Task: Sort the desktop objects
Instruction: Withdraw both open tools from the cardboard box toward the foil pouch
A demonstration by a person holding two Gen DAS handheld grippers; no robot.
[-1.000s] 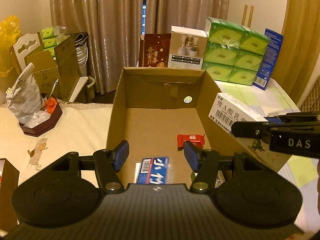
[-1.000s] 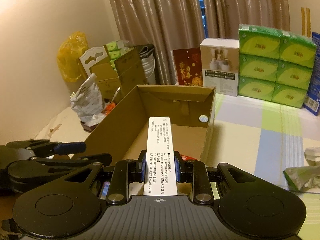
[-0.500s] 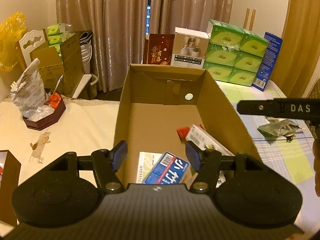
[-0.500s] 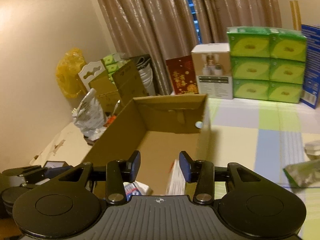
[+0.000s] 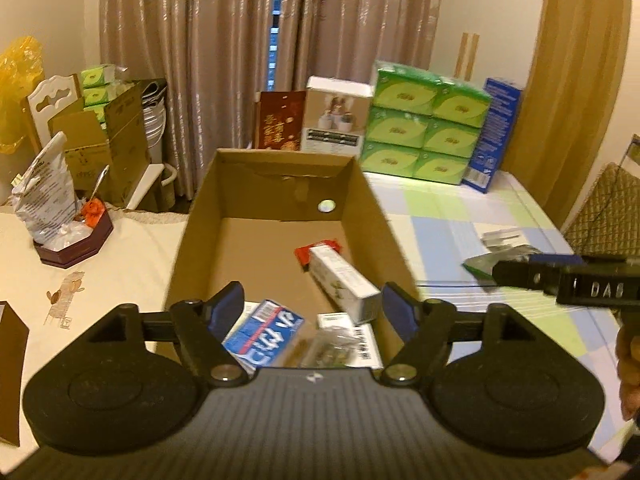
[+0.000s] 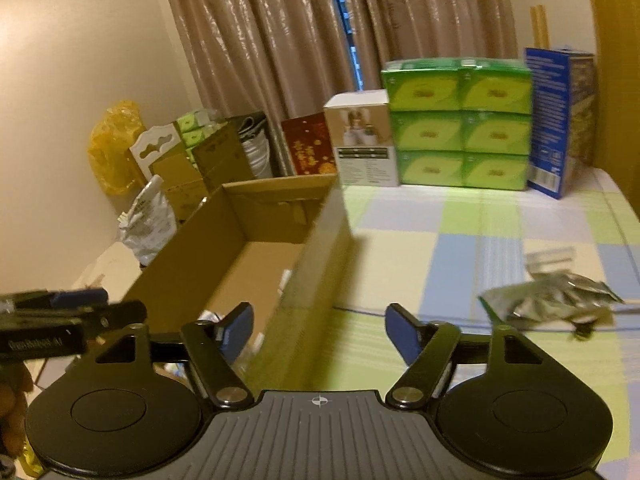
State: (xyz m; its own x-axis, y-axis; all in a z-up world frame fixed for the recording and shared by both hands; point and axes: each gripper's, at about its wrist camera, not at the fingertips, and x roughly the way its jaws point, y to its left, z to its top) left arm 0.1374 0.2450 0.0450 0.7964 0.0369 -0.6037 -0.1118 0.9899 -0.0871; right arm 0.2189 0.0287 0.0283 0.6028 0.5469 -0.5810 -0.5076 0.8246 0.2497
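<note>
An open cardboard box [image 5: 188, 248] [image 6: 316, 260] stands on the table. Inside it a long white carton [image 5: 344, 284] lies slanted over a red packet [image 5: 306, 254], with a blue packet [image 5: 262, 332] and a clear wrapped item [image 5: 328, 350] near the front. My left gripper [image 5: 316, 308] is open above the box's near end, holding nothing. My right gripper [image 6: 320, 332] is open and empty over the box's right wall. On the checked cloth to the right lie a crumpled silver-green pouch [image 6: 556, 304] [image 5: 484, 264] and a small white item [image 6: 550, 258] [image 5: 502, 236].
Green tissue packs [image 5: 428, 144], a white product box [image 5: 334, 120], a red carton [image 5: 280, 126] and a blue box [image 5: 494, 136] line the back of the table. A dark tray with bags [image 5: 74, 244] sits at the left. Curtains hang behind.
My right gripper opened and let the long white carton fall into the box, then drew back to the right over the box wall. The left gripper stayed open above the box.
</note>
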